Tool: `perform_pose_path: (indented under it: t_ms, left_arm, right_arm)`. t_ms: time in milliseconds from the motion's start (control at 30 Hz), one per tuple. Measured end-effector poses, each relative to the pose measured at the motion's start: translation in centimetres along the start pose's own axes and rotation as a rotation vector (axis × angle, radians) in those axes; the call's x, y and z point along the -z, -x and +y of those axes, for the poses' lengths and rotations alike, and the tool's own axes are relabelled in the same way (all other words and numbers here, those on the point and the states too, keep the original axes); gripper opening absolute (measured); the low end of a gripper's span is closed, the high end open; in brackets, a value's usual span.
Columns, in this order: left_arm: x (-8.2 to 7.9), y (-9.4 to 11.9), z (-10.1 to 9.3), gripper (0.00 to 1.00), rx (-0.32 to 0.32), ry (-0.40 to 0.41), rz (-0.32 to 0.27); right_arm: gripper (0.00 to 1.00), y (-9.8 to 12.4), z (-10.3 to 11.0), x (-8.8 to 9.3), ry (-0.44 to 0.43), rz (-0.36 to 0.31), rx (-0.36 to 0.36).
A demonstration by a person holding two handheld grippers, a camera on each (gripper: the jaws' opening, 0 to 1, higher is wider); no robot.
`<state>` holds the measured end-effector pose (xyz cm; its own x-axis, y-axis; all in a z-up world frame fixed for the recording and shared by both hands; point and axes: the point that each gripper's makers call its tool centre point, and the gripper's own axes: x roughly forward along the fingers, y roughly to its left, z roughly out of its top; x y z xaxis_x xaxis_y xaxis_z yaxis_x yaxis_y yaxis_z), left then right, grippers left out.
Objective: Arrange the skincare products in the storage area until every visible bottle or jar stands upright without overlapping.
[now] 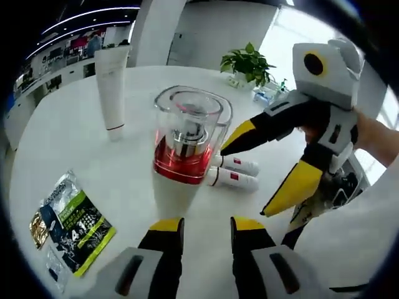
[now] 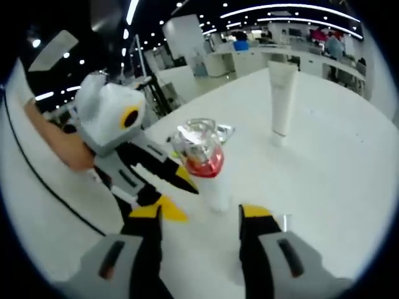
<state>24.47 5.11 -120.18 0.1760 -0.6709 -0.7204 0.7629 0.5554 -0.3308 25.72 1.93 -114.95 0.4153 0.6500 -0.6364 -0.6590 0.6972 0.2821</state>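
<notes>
A white bottle with a red band and a clear cap (image 1: 187, 140) stands upright mid-table, just beyond my left gripper (image 1: 207, 225), which is open with nothing between its jaws. Two small white tubes with red labels (image 1: 234, 172) lie flat right beside the bottle's base. My right gripper (image 1: 246, 180) comes in from the right, open, one tip close to the bottle and above the lying tubes. A tall white tube (image 1: 112, 87) stands on its cap further back. In the right gripper view the bottle (image 2: 202, 159) stands ahead of my open right gripper (image 2: 201, 215), the left gripper (image 2: 177, 196) beside it.
A green and black sachet (image 1: 72, 227) lies flat at the near left of the round white table (image 1: 75, 156). A potted plant (image 1: 248, 62) and small items sit at the far edge. The tall tube (image 2: 280, 99) stands apart with bare table around it.
</notes>
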Motion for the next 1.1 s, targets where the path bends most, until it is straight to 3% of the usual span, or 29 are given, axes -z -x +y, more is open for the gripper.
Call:
perform_pose_path:
  t_ms: [133,267,467,600,633,667,733,833,1100]
  left_arm:
    - [1.7,1.4,1.0,0.31,-0.027,0.034,0.007]
    - [3.7,2.8,2.5,0.33,-0.075,0.107,0.001]
    - [4.4,4.3,3.3,0.34,-0.118,0.166,-0.038]
    - [4.1,4.6,3.5,0.34,-0.133,0.176,-0.058]
    - [4.0,4.7,3.5,0.34,-0.139,0.178,-0.068]
    - [3.8,4.8,3.6,0.34,-0.143,0.177,-0.076]
    - [3.6,4.9,3.7,0.34,-0.148,0.177,-0.084]
    - [3.3,4.9,3.8,0.34,-0.151,0.177,-0.097]
    - [2.6,4.7,4.1,0.34,-0.153,0.165,-0.113]
  right_arm:
    - [0.46,-0.6,-0.2,-0.9,-0.015,-0.037,0.034]
    - [0.46,-2.5,0.2,-1.9,-0.048,-0.089,0.084]
    - [0.41,-4.5,-1.5,-2.5,-0.056,-0.134,0.209]
    - [0.31,-5.4,-1.6,-2.7,-0.032,-0.144,0.212]
    - [0.31,-5.3,-1.8,-2.7,0.005,-0.146,0.241]
    - [0.29,-5.3,-1.5,-3.1,0.083,-0.154,0.233]
    - [0.28,-5.5,-2.0,-3.1,0.127,-0.143,0.207]
    - [0.27,-5.7,-2.2,-3.0,0.135,-0.141,0.152]
    - [0.27,-5.6,-1.9,-2.6,0.274,-0.096,-0.114]
